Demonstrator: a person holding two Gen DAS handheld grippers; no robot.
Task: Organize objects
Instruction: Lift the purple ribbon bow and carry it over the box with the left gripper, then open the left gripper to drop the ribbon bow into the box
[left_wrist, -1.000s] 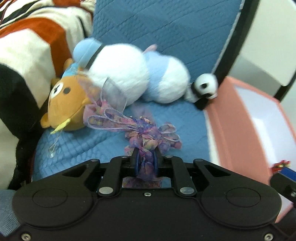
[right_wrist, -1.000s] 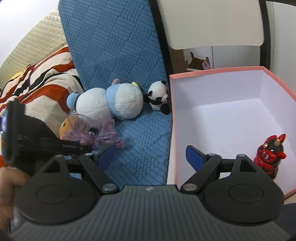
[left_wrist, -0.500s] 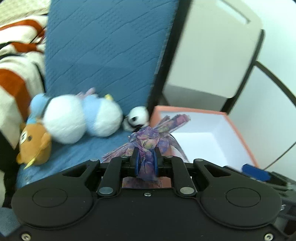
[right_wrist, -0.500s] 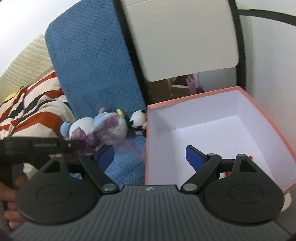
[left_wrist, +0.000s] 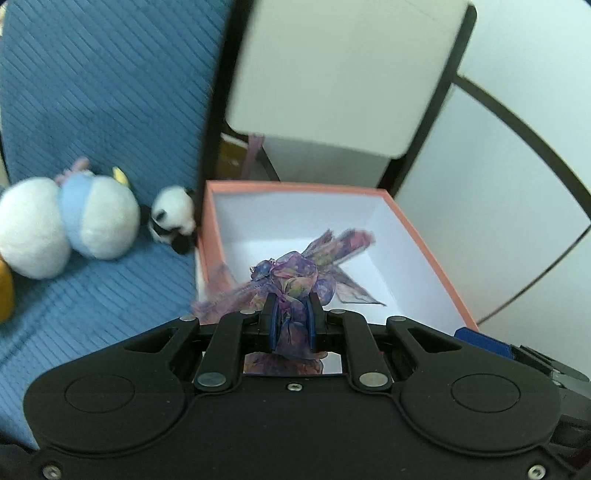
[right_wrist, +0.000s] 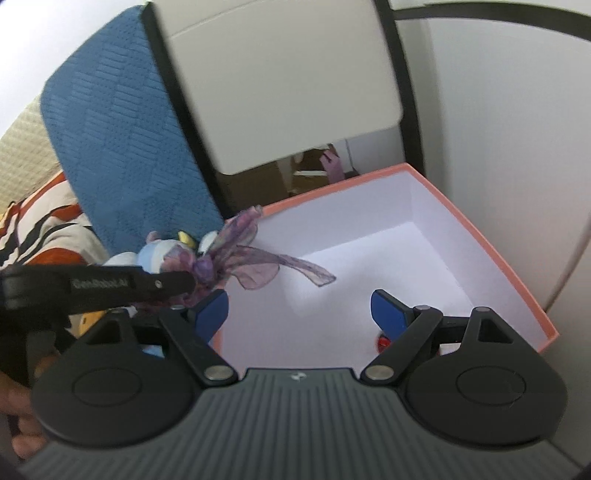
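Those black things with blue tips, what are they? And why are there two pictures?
They are two grabbing tools that a person holds, one in each hand. Each carries a camera looking along its fingers, so you get one picture per tool. The left gripper is shut on a purple ribbon bow, held over the pink box. The right gripper is open and holds nothing; something small and red peeks out behind it inside the box. On the blue cushion beside the box lie a white and blue plush and a little panda.
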